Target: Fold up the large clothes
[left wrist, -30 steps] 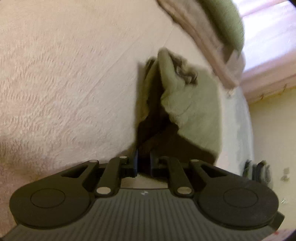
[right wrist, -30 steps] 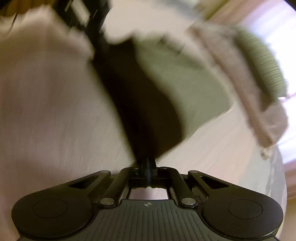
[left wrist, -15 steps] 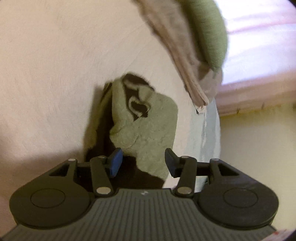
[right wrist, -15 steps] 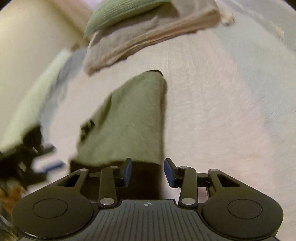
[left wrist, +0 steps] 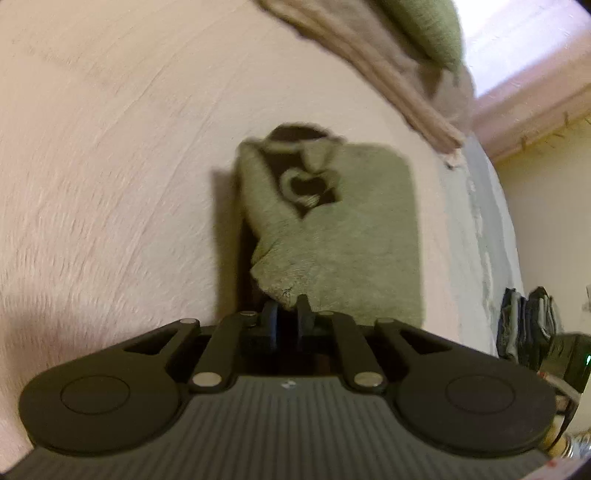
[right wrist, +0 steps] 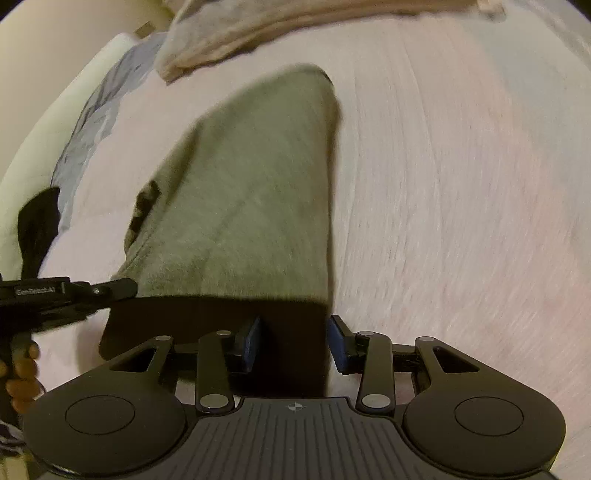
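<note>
An olive-green garment lies folded on the pale pink bed cover, a black patch with a curled light mark on its upper layer. My left gripper is shut on the garment's near corner. In the right wrist view the same garment stretches away from me, and its dark near edge sits between the fingers of my right gripper, which is open. At that view's left edge the left gripper pinches the garment's corner, with a hand on its handle.
A stack of a beige towel and a green knit piece lies beyond the garment. Blue-grey cloth lies at the bed's left side. Dark folded items stand off the bed's right edge.
A second ago both grippers were shut on the garment. Half a second ago both were open above it. Now the left has shut on the near corner; the right stays open, closer in.
</note>
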Tool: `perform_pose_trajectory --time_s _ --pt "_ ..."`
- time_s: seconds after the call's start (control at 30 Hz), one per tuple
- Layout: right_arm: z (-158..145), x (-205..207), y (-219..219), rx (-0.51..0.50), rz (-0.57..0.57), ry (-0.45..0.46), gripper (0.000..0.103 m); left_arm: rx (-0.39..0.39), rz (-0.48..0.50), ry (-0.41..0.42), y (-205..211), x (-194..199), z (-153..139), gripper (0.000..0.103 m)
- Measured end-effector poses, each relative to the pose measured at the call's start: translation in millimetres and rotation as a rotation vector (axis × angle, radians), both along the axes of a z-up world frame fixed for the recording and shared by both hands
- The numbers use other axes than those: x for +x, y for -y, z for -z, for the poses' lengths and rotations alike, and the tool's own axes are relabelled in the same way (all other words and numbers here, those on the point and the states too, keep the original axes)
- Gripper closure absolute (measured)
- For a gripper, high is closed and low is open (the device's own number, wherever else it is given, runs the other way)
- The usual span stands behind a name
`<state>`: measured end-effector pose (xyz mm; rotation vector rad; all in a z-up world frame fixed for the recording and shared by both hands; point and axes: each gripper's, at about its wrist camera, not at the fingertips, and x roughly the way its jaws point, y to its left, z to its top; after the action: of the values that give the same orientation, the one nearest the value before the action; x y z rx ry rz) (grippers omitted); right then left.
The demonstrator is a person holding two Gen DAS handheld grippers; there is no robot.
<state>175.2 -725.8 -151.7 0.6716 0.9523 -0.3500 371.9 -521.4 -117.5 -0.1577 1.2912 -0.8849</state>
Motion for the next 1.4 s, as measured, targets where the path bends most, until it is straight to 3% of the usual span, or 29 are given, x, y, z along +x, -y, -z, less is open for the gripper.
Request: perform_pose_trajectory --time_s 0.03,0.1,0.23,0.27,0.3,0.4,0.47,0.57,0.63,0.73,0.83,0.93,0.97,1.0,1.03,1.07,1.1,1.13,1.23,1.33,1.4 --pt "-9 1 6 -0.022 -0.005 0.019 0.067 -0.023 0.002 -0.004 2 4 -7 0.091" --pt "-20 5 19 -0.038 0.007 0.055 0.067 -0.074 0.0 -0.043 5 16 -15 0.077" --pt "-20 24 48 -0.038 0.045 0.075 0.066 -0.125 0.026 -0.133 22 36 -12 0.066" --pt "-18 28 54 -0.03 0.055 0.079 0.065 -0.126 0.069 -0.169 25 40 -10 0.052" --pt "-17 31 60 -0.02 0.07 0.077 0.065 -0.114 0.113 -0.187 26 40 -10 0.046" --pt "-14 36 74 0.014 0.112 0.087 0.063 -0.001 0.216 -0.152 20 31 -9 0.046" --pt "-11 42 81 0.031 0.118 0.081 0.062 0.062 0.233 -0.16 9 29 -8 0.047" --pt "-5 42 90 0.073 0.136 0.092 0.062 -0.075 0.166 -0.177 -6 52 -24 0.047" --pt "-2 48 96 0.091 0.154 0.104 0.062 -0.135 0.121 -0.103 0 75 -36 0.047" --pt "3 59 107 0.12 0.182 0.136 0.062 -0.091 0.141 0.051 35 98 -36 0.046" --pt "12 73 119 0.145 0.206 0.158 0.062 -0.086 0.25 0.048 82 111 -15 0.047" --pt "23 82 131 0.175 0.238 0.172 0.062 -0.055 0.337 0.032 113 110 8 0.055" --pt "27 84 134 0.189 0.248 0.179 0.062 -0.049 0.354 0.037 116 109 13 0.07" --pt "30 86 137 0.202 0.253 0.191 0.062 -0.041 0.36 0.043 121 109 18 0.09" --pt "32 87 138 0.213 0.254 0.212 0.062 -0.042 0.356 0.048 121 108 21 0.1" --pt "32 88 138 0.211 0.253 0.232 0.064 -0.056 0.338 0.064 120 109 21 0.102" --pt "31 90 137 0.199 0.238 0.252 0.084 -0.08 0.32 0.08 114 110 18 0.102" --pt "29 92 136 0.178 0.22 0.254 0.098 -0.098 0.302 0.102 107 111 14 0.102" --pt "29 101 128 0.079 0.195 0.195 0.101 -0.092 0.252 0.165 99 112 11 0.102" --pt "41 121 115 -0.032 0.132 0.075 0.1 0.017 0.264 0.203 104 106 41 0.1" --pt "37 131 104 -0.088 0.083 0.042 0.097 0.031 0.234 0.198 105 102 51 0.098"
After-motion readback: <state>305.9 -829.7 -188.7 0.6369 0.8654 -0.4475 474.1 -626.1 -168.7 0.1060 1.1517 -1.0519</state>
